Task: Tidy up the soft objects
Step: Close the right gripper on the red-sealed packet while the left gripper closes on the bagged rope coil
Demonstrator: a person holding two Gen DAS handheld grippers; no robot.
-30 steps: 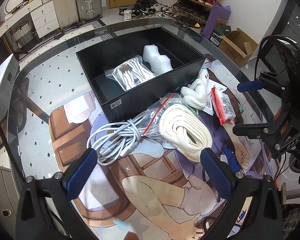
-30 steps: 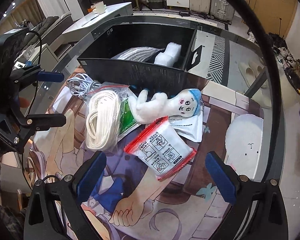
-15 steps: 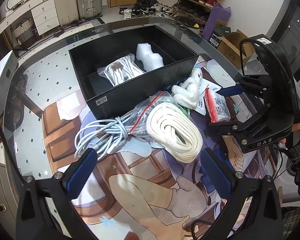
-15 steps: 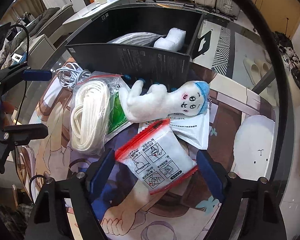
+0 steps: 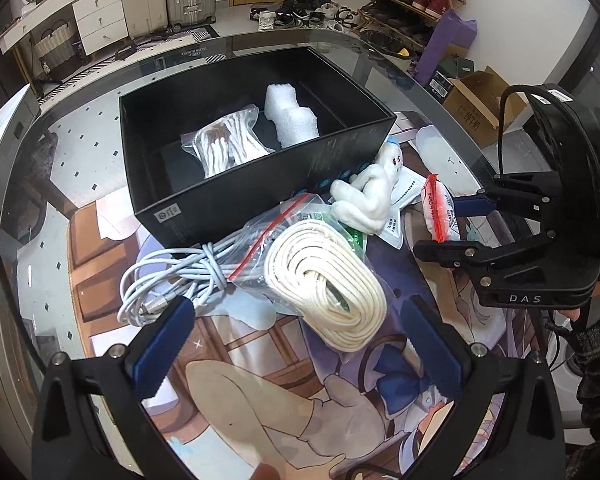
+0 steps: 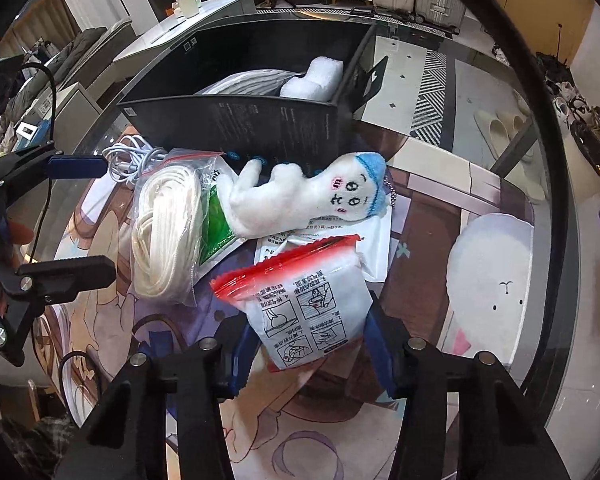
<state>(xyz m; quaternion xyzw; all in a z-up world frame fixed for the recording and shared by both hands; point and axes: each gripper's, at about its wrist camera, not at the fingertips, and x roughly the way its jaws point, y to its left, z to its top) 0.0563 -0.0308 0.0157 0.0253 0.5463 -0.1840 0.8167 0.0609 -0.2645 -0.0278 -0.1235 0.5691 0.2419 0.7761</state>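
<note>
Red-topped zip bag (image 6: 306, 312) sits between the right gripper (image 6: 308, 342) pads, whose jaws have just been closing onto it, near the black box (image 6: 260, 128). Left gripper (image 5: 296, 344) gapes wide, empty, over the rope coil (image 5: 328, 276).

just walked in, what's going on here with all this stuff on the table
A person holding two grippers is sorting soft items into the black box. The right gripper has just been closing on the red-sealed packet. The left gripper hovers open above the bagged white rope.
</note>
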